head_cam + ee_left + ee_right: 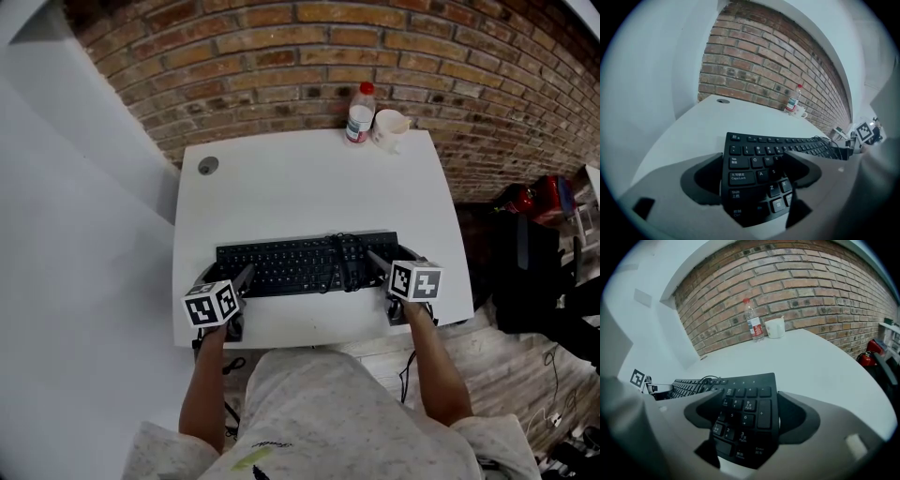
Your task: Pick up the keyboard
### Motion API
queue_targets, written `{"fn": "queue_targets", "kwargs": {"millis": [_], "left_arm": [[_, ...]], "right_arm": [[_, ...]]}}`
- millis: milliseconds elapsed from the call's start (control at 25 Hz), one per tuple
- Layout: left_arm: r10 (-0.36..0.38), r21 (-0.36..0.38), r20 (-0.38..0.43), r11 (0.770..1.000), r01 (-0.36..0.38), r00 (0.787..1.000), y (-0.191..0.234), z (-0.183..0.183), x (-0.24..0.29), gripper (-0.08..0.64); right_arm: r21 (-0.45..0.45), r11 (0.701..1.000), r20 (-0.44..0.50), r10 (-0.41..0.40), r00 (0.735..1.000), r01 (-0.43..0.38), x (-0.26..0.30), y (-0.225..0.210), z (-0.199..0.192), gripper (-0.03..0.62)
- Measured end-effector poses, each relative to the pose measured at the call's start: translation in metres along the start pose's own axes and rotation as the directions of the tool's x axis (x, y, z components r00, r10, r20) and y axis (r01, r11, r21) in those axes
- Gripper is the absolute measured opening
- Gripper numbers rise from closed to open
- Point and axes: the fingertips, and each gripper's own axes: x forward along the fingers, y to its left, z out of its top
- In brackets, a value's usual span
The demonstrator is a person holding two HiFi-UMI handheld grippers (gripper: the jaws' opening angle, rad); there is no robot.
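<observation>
1. Approach finished, to judge by placement: set at the 2 short ends of the keyboard (300, 264), with the left gripper (752, 157) at the Caps Lock end and the right gripper (749, 397) at the number-pad end.
2. Not yet clamped with the left gripper: spread wide, 1 jaw just outside the short edge with a pale sliver of table (309, 178) between, the other over the letter keys.
3. Much the same with the right gripper: spread wide, 1 jaw beside the outer short edge, the other above the numeral keys. Probably not pressing, though hard to be sure through the warped lens.
4. Not yet lifted: lies flat on the white table, close to the near edge, long side across, right in front of the person.
5. Left to do, as a judgement: close both pairs of jaws on the ends, check the hold, then raise with both hands together and keep it level.
6. As for looks: black, full-size, low and flat, with white legends and a number pad at the right. Carries its own dark cable (342, 264) bundled across the keys right of centre, likely to slide or dangle on lifting.
7. Well apart, at the far edge of the table: a bottle (360, 114) with a red cap, just beside a white cup (389, 128). Out of the way of the lift.
</observation>
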Motion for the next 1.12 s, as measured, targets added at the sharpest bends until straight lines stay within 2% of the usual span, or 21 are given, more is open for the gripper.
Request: {"fn": "queue_targets", "kwargs": {"millis": [280, 560, 1120], "left_arm": [[-0.011, 0.019, 0.051, 1.000, 0.010, 0.999, -0.009, 0.011, -0.010, 0.399], [-0.021, 0.062, 0.145, 0.998, 0.012, 0.989, -0.019, 0.041, -0.038, 0.399], [-0.053, 0.108, 0.338, 0.994, 0.018, 0.940, -0.053, 0.092, -0.111, 0.399]], "right_arm": [[-0.014, 1.000, 0.040, -0.004, 0.999, 0.004, -0.015, 0.004, 0.011, 0.377], [-0.039, 0.999, 0.138, 0.020, 0.990, -0.014, -0.039, 0.018, 0.034, 0.382], [-0.143, 0.990, 0.326, 0.068, 0.943, -0.022, -0.117, 0.051, 0.091, 0.382]]}}
